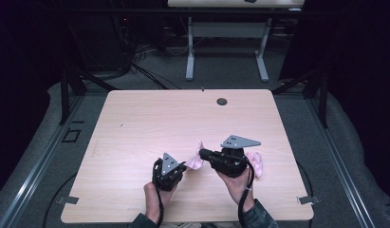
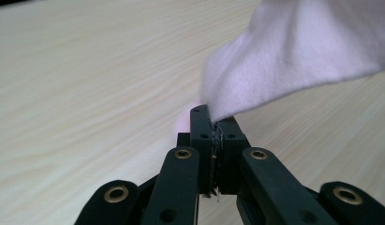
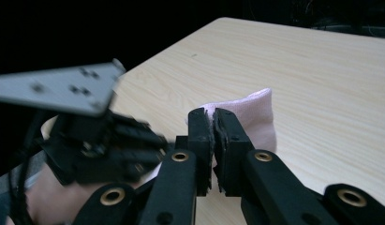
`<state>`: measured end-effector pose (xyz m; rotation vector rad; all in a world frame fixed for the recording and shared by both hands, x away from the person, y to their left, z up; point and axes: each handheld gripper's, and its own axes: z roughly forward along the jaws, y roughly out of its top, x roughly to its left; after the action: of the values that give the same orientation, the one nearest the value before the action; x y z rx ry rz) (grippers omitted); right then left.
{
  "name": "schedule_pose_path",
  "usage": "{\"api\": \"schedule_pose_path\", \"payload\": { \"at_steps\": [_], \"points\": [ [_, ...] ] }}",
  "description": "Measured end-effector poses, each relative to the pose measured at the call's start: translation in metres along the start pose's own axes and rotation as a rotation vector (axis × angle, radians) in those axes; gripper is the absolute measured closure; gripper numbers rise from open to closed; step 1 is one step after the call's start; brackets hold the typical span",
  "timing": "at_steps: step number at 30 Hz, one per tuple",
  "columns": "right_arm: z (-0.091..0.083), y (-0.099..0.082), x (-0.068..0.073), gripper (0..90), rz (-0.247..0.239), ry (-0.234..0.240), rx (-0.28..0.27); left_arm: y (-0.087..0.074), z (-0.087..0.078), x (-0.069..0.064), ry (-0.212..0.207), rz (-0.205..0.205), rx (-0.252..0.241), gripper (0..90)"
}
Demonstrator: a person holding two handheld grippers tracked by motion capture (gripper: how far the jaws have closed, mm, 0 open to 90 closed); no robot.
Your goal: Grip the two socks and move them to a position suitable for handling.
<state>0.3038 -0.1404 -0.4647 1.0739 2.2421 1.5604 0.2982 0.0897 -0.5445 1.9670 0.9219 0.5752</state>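
Observation:
A pale pink cloth (image 1: 196,160) lies near the front of the light wooden table (image 1: 183,118); another part of it shows to the right of the right hand. My left gripper (image 1: 183,165) is shut on a corner of the cloth, and the fabric (image 2: 293,61) rises up and to the right from its closed jaws (image 2: 213,123). My right gripper (image 1: 202,153) points left toward the left one, its jaws pressed together (image 3: 213,119) on an edge of the cloth (image 3: 258,117). The left gripper (image 3: 157,145) sits close beside it in the right gripper view.
A dark round cable hole (image 1: 222,101) is in the table near its far edge. Beyond the table stand a second desk's white legs (image 1: 190,57) and cables on the grey floor. Black frame posts (image 1: 64,90) flank the table.

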Motion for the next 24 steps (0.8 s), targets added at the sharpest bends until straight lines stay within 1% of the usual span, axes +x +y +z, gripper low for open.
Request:
{"api": "schedule_pose_path", "payload": {
  "at_steps": [1,2,4,5,7,8,9,10,11,12,13,14,15,16,17,19,20,21,22,23,24],
  "points": [
    [-0.001,-0.003,-0.002,85.7,0.002,-0.002,0.004,0.002,-0.003,-0.001,0.021,0.023,0.003,88.5],
    [-0.001,-0.005,-0.003,85.7,0.000,-0.005,0.018,0.003,-0.008,-0.002,0.047,0.057,0.011,88.6],
    [-0.001,-0.012,-0.006,85.7,0.011,-0.004,0.045,0.005,-0.012,-0.005,0.071,0.115,0.045,88.6],
    [-0.001,-0.018,-0.007,85.7,0.014,-0.010,0.057,0.004,-0.012,-0.008,0.062,0.144,0.085,88.6],
    [0.002,-0.032,-0.013,85.6,0.027,-0.025,0.119,-0.001,-0.009,-0.017,0.037,0.189,0.161,88.6],
    [0.007,-0.048,-0.019,85.5,0.035,-0.049,0.186,-0.004,-0.005,-0.022,0.016,0.208,0.197,88.3],
    [0.007,-0.048,-0.019,85.5,0.035,-0.049,0.186,-0.008,-0.002,-0.026,-0.005,0.215,0.216,88.3],
    [0.009,-0.057,-0.023,85.4,0.050,-0.053,0.214,-0.011,0.000,-0.028,-0.027,0.210,0.229,88.0],
    [0.010,-0.063,-0.026,85.2,0.051,-0.060,0.238,-0.015,0.003,-0.031,-0.068,0.194,0.249,86.6],
    [0.012,-0.078,-0.033,84.2,0.082,-0.067,0.283,-0.018,0.005,-0.032,-0.088,0.182,0.261,73.5],
    [0.012,-0.078,-0.033,84.2,0.082,-0.067,0.283,-0.019,0.005,-0.033,-0.095,0.176,0.262,73.5],
    [0.012,-0.083,-0.036,83.0,0.085,-0.074,0.300,-0.020,0.003,-0.031,-0.129,0.162,0.260,66.1],
    [0.011,-0.087,-0.038,81.6,0.078,-0.080,0.311,-0.020,0.001,-0.029,-0.149,0.146,0.255,57.3],
    [0.010,-0.089,-0.039,77.9,0.076,-0.083,0.315,-0.019,-0.005,-0.023,-0.159,0.114,0.236,49.7],
    [0.008,-0.091,-0.041,72.0,0.076,-0.079,0.329,-0.017,-0.010,-0.016,-0.177,0.090,0.217,46.2],
    [0.001,-0.092,-0.043,64.6,0.075,-0.085,0.312,-0.013,-0.020,-0.002,-0.168,0.038,0.178,39.2],
    [-0.002,-0.091,-0.044,61.4,0.072,-0.095,0.312,-0.011,-0.023,0.006,-0.162,0.016,0.173,38.8],
    [-0.004,-0.090,-0.044,59.7,0.071,-0.106,0.309,-0.009,-0.024,0.014,-0.139,0.001,0.172,37.5],
    [-0.006,-0.089,-0.044,57.9,0.068,-0.114,0.299,-0.008,-0.024,0.020,-0.129,-0.026,0.181,37.4],
    [-0.007,-0.087,-0.044,55.0,0.069,-0.123,0.294,-0.007,-0.021,0.027,-0.133,-0.041,0.198,37.5],
    [-0.007,-0.086,-0.043,54.5,0.068,-0.130,0.301,-0.006,-0.017,0.032,-0.122,-0.054,0.211,37.0]
  ]
}}
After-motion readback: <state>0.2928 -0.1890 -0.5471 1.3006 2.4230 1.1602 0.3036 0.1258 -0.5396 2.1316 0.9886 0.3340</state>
